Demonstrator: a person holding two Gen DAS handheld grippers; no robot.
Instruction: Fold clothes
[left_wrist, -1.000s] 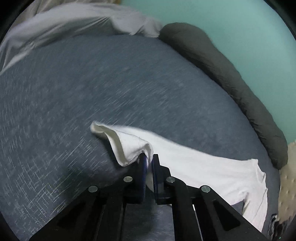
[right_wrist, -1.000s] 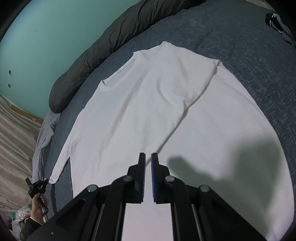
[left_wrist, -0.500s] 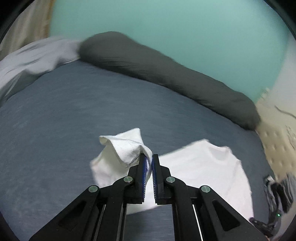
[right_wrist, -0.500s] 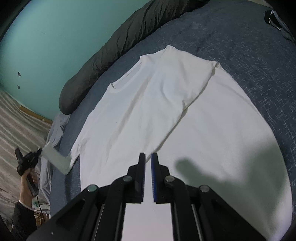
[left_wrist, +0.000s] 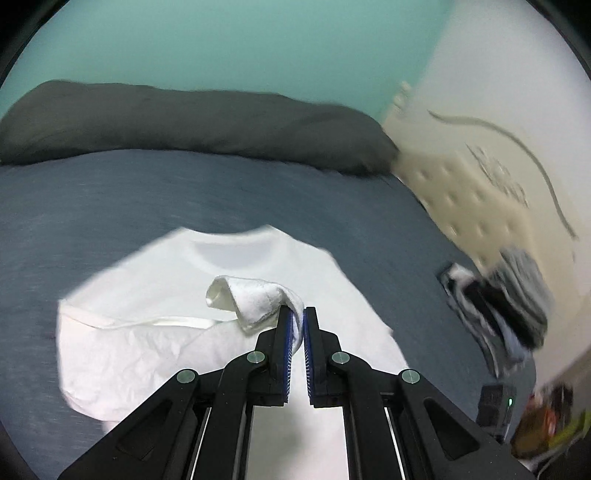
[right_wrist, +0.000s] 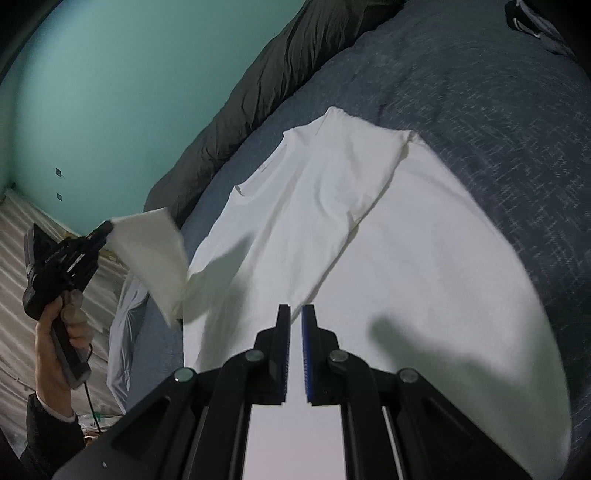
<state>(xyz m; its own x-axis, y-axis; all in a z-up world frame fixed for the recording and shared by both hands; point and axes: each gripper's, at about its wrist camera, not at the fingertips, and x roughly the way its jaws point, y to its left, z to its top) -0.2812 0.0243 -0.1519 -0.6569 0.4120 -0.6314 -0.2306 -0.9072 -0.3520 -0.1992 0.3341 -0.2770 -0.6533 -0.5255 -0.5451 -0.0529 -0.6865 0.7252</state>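
The left hand-held gripper, clamped on the white shirt's sleeve, has swung it up off the bed, starting the inward fold; the right hand-held gripper hovers shut, empty, lower centre.

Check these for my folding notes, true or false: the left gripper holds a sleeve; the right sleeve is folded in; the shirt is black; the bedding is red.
1. The left gripper is shut on a sleeve of the shirt. True.
2. The other sleeve lies folded over the shirt's body. True.
3. The shirt is black. False: it is white.
4. The bed cover is red. False: it is dark blue-grey.
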